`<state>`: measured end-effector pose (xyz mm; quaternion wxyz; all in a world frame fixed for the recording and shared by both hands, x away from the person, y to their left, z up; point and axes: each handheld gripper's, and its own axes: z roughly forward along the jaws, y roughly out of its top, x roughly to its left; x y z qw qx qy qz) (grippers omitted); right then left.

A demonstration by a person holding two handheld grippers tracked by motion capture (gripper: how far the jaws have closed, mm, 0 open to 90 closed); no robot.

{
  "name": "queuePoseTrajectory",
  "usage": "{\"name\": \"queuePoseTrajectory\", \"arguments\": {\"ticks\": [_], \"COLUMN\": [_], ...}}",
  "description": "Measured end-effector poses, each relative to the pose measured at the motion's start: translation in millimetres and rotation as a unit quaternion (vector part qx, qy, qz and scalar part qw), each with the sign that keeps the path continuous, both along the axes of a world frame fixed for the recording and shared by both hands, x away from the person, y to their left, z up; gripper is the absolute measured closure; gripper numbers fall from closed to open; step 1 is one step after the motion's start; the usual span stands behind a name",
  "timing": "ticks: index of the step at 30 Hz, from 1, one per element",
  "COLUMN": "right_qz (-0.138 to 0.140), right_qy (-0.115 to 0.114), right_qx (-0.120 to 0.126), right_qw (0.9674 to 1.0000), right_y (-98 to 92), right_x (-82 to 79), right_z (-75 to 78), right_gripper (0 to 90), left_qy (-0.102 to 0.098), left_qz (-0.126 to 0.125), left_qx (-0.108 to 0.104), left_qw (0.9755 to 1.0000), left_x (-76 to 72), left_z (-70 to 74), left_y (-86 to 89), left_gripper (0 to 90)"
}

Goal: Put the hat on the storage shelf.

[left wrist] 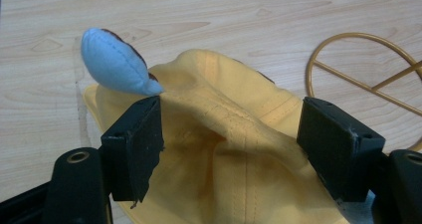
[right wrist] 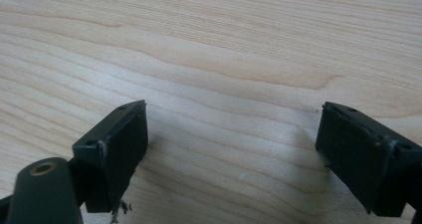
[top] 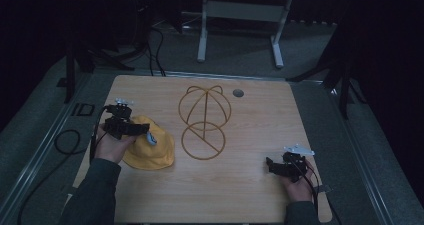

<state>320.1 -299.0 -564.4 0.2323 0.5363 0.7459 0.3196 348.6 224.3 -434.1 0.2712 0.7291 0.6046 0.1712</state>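
Note:
A yellow cloth hat [top: 156, 155] lies crumpled on the left half of the wooden table [top: 260, 120]. A light blue padded piece [left wrist: 117, 62] sticks out of the hat [left wrist: 234, 134] at its top left. My left gripper [top: 145, 129] hovers over the hat's left side; in the left gripper view its jaws [left wrist: 231, 107] stand wide apart with the yellow fabric lying between them, not pinched. A gold wire stand [top: 205, 120], a dome over a ring, stands at the table's middle. My right gripper [top: 270, 164] rests near the front right, open over bare wood [right wrist: 229, 109].
A small grey round cap [top: 238, 92] sits in the table near its far edge. Black cables [top: 65, 140] loop on the floor to the left. A white metal frame [top: 240, 30] stands behind the table. Part of the wire stand's ring [left wrist: 358, 69] lies just right of the hat.

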Motion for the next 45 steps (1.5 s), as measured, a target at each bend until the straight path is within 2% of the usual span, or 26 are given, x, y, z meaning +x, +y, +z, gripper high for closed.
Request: {"name": "queuePoseTrajectory", "arguments": {"ticks": [4, 7, 9, 11, 13, 17, 26, 35, 45], "right_qz": [0.0, 0.0, 0.0, 0.0, 0.0, 0.0, 0.0, 0.0, 0.0], "right_qy": [0.0, 0.0, 0.0, 0.0, 0.0, 0.0, 0.0, 0.0, 0.0], "right_qx": [0.0, 0.0, 0.0, 0.0, 0.0, 0.0, 0.0, 0.0, 0.0], "right_qw": [1.0, 1.0, 1.0, 1.0, 1.0, 1.0, 1.0, 1.0, 1.0], "right_y": [0.1, 0.1, 0.1, 0.1, 0.1, 0.1, 0.1, 0.0, 0.1], "right_x": [0.0, 0.0, 0.0, 0.0, 0.0, 0.0, 0.0, 0.0, 0.0], "right_z": [0.0, 0.0, 0.0, 0.0, 0.0, 0.0, 0.0, 0.0, 0.0], "right_gripper": [12.9, 12.9, 12.9, 12.9, 12.9, 12.9, 12.9, 12.9, 12.9], "left_qy": [0.008, 0.021, 0.028, 0.03, 0.031, 0.027, 0.023, 0.02, 0.011], "left_qz": [0.014, 0.015, 0.016, 0.018, 0.019, 0.023, 0.009, -0.021, -0.042], "left_qx": [0.007, 0.006, 0.004, 0.003, 0.002, 0.015, 0.036, 0.06, 0.06], "left_qw": [0.9999, 0.9996, 0.9995, 0.9994, 0.9993, 0.9992, 0.9991, 0.9978, 0.9973], "left_x": [2.2, 5.7, 7.3, 8.3, 9.2, 8.8, 8.7, 8.9, 7.9], "left_z": [-2.5, -6.8, -9.2, -10.6, -10.9, -9.2, -7.1, -0.8, 8.4], "left_y": [-1.9, -3.9, -5.0, -5.4, -4.9, -2.9, -1.5, -6.8, -6.6], "left_gripper": [21.5, 21.6, 24.8, 31.7, 42.3, 61.1, 79.9, 84.2, 84.5]}}
